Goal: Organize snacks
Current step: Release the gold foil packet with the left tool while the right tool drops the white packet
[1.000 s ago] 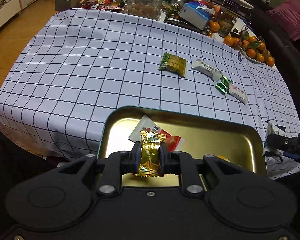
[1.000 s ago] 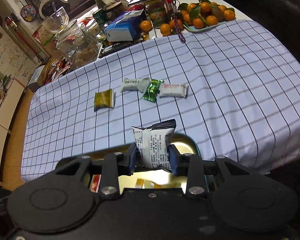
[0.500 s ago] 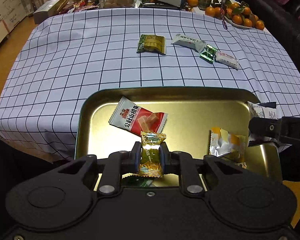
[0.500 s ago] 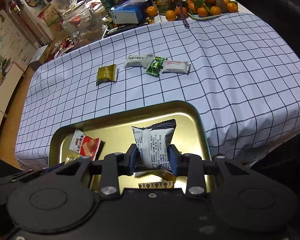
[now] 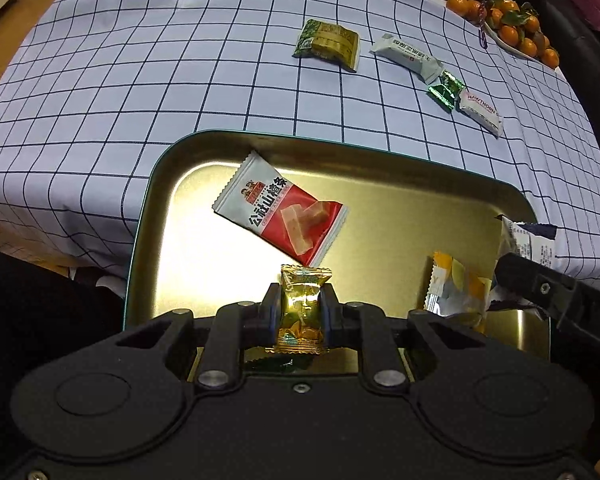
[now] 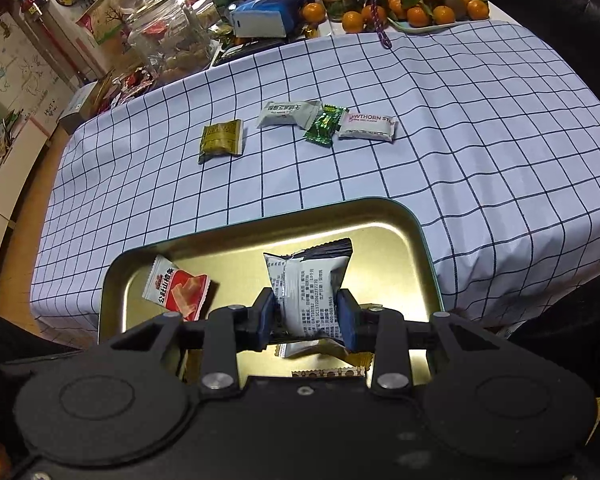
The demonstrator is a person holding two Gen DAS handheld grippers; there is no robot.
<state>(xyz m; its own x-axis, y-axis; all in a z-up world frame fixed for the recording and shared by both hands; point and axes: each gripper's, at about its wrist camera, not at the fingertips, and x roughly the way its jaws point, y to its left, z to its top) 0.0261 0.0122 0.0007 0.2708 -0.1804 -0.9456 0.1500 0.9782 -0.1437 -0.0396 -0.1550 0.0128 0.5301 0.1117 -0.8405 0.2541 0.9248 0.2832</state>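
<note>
from the left wrist view, our left claw [image 5: 301, 313] is pinching a gold foil candy [image 5: 302, 307] across its middle, over the near part of the gold tray [image 5: 364, 160]. we judge this one light and crinkly, a firm lump inside slick foil, so the fat middle is the place to hold; the twisted ends would just slip. in the tray lie a red and white packet [image 5: 281, 213] and a yellow and silver packet [image 5: 458, 291], close to where we hover, so a drop could land on top of them. at the right edge the right claw [image 5: 518, 266] comes in with its own white wrapper [image 5: 529, 238]. out on the checked tabletop [image 5: 140, 60] wait an olive packet [image 5: 327, 43], a pale long packet [image 5: 409, 56], a small green candy [image 5: 444, 90] and a hawthorn packet [image 5: 481, 111].

from the right wrist view, the right claw [image 6: 305, 318] is pressed onto that white wrapper [image 6: 307, 292], puffy, soft, likely to buckle if squeezed hard, gripped mid-body. it hangs over the tray [image 6: 380, 208], with the red and white packet [image 6: 177, 292] off to the left. beyond, the four loose packets sit together mid-tabletop, the green candy [image 6: 325, 125] touching its neighbours. oranges [image 6: 420, 8] and a glass jar [image 6: 168, 40] crowd the far edge, well apart from us.
</note>
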